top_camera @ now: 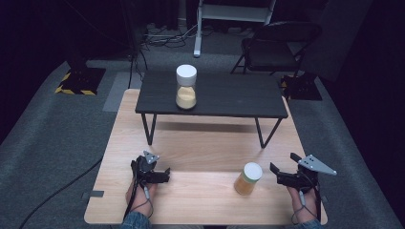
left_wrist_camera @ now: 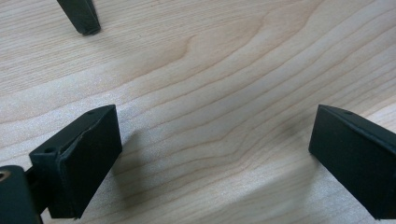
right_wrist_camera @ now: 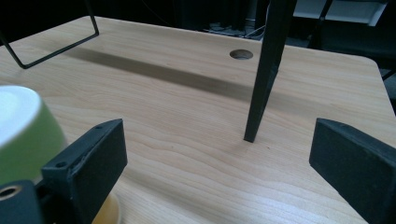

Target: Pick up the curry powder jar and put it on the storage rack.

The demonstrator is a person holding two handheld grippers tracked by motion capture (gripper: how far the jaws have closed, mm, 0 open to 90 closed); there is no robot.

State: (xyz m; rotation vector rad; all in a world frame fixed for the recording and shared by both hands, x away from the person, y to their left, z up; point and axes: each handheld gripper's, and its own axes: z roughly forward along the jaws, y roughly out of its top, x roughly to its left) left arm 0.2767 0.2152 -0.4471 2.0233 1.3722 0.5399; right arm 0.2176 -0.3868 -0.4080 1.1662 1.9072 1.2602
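The jar [top_camera: 248, 178] with a white lid and yellowish contents stands upright on the light wooden table [top_camera: 200, 200], just to the left of the right tongs [top_camera: 282, 174] and free of them. In the right gripper view the jar [right_wrist_camera: 23, 135] sits beside the left jaw, outside the gap. The right tongs have their jaws apart with nothing between them, only bare wood and a thin black leg [right_wrist_camera: 264, 84] of the small dark table [top_camera: 215, 95] ahead. The left tongs [top_camera: 165, 175] rest low over the wood, well apart from the jar, jaws spread wide and empty; another black leg [left_wrist_camera: 81, 16] shows ahead of them. A second jar [top_camera: 186, 87], white-lidded too, stands on the small dark table, far beyond both tongs. A folding chair [top_camera: 277, 45] stands on the floor farther back
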